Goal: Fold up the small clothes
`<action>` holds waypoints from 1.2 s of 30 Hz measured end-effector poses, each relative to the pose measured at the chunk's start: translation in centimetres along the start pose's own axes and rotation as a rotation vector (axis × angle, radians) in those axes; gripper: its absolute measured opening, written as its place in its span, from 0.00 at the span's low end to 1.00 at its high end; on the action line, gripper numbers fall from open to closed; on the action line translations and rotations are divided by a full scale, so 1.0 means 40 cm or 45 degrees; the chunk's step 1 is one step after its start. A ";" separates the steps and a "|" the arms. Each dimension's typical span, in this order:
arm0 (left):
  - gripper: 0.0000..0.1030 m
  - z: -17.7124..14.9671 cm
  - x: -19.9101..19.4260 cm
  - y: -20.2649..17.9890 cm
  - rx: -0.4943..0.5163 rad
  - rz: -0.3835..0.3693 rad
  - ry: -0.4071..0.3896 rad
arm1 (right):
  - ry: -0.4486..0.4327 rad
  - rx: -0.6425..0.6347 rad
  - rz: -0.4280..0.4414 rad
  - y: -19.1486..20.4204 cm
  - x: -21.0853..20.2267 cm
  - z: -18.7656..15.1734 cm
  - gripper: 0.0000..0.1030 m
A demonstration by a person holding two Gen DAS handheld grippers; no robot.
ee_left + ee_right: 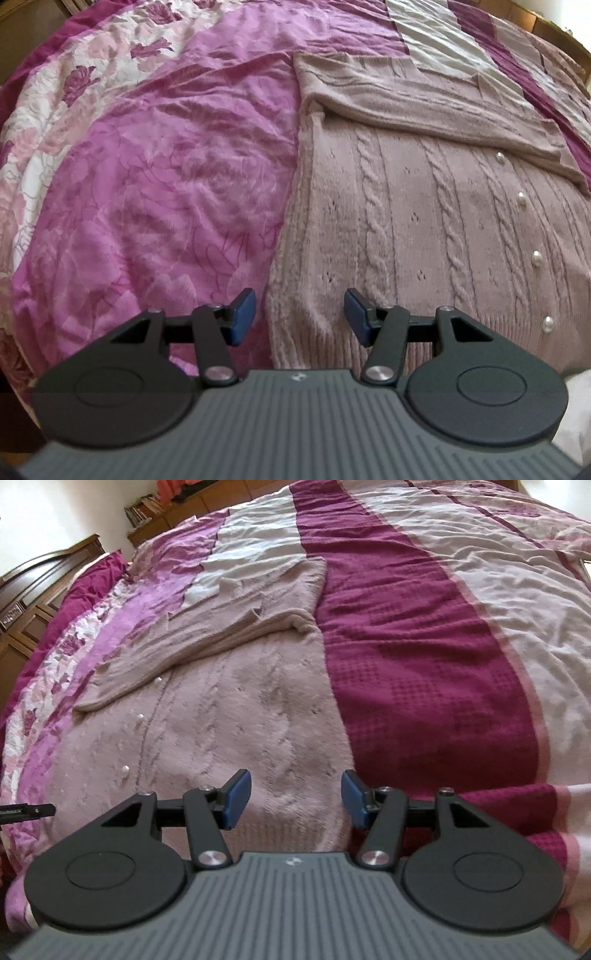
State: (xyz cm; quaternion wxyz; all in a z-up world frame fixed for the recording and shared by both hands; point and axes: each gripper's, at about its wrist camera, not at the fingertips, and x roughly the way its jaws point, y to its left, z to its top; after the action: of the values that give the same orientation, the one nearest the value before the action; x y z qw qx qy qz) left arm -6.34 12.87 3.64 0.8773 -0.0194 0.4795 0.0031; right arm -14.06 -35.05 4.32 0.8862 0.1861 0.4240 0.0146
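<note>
Nearest us in the left wrist view, our left claw (pixel 300 317) hangs released, its blue pads (pixel 243 316) apart with nothing between them, poised over the ribbed hem at the left edge of the pink cable-knit cardigan (pixel 424 236). In the right wrist view our right claw (pixel 296 799) is likewise released and empty, over the cardigan's (pixel 236 716) right edge, where the knit meets a dark magenta stripe (pixel 417 664) of the bedspread. The cardigan lies flat on the bed, hem toward us. Only the left view shows sharply the row of pearl buttons (pixel 536 258) running up the front and the twisted cables; in the right view the buttons (pixel 125 771) are small blurred glints. Beyond, a sleeve (pixel 443 110) is folded across the chest, and both views show it. The left view alone shows the rose-patterned pink bedspread (pixel 147 206) beside the garment. The right view alone shows the white part of the bedspread (pixel 535 602), a dark wooden headboard (pixel 40 572) at the far left, and a low shelf with what look like books (pixel 142 511) against the wall, too small for us to read. A thin black tip (pixel 27 810) enters the right view's left edge; we cannot tell what it is.
</note>
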 end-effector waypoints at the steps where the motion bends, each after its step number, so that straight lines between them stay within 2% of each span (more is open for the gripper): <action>1: 0.53 -0.004 0.000 -0.001 0.008 0.000 0.005 | 0.012 -0.003 -0.014 -0.004 0.000 -0.001 0.60; 2: 0.53 -0.009 0.000 -0.001 0.016 0.003 0.008 | 0.021 -0.004 -0.027 -0.008 0.001 -0.005 0.60; 5: 0.63 -0.020 0.002 -0.004 0.023 -0.009 0.014 | 0.066 -0.006 -0.044 -0.023 0.008 -0.016 0.60; 10: 0.63 -0.029 0.012 -0.010 -0.007 -0.093 0.022 | 0.171 0.022 0.056 -0.033 0.047 -0.038 0.60; 13: 0.63 -0.030 0.019 -0.013 -0.008 -0.135 0.016 | 0.168 -0.025 0.053 -0.018 0.058 -0.044 0.62; 21: 0.62 -0.033 0.031 -0.008 -0.047 -0.157 0.008 | 0.145 -0.031 0.099 -0.028 0.067 -0.052 0.62; 22: 0.61 -0.033 0.029 -0.006 -0.049 -0.156 0.005 | 0.135 -0.035 0.102 -0.028 0.065 -0.054 0.57; 23: 0.54 -0.033 0.027 -0.005 -0.055 -0.158 0.000 | 0.123 -0.041 0.099 -0.028 0.063 -0.056 0.53; 25: 0.41 -0.034 0.024 -0.002 -0.079 -0.176 -0.007 | 0.107 -0.042 0.103 -0.030 0.060 -0.057 0.36; 27: 0.23 -0.035 0.023 0.003 -0.112 -0.192 -0.014 | 0.098 -0.018 0.144 -0.035 0.057 -0.056 0.26; 28: 0.19 -0.035 0.022 0.005 -0.128 -0.210 -0.019 | 0.093 -0.013 0.153 -0.036 0.057 -0.055 0.22; 31: 0.15 -0.035 0.014 0.006 -0.166 -0.254 -0.047 | 0.057 -0.002 0.185 -0.036 0.052 -0.053 0.12; 36: 0.14 -0.011 -0.024 0.014 -0.232 -0.350 -0.148 | -0.073 0.108 0.334 -0.053 0.027 -0.025 0.09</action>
State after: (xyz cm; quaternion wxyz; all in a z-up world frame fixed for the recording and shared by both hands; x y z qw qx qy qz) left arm -7.24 13.42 4.19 0.8904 -0.1639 0.4185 -0.0724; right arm -14.41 -36.52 2.22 0.8798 0.2775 0.3707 0.1071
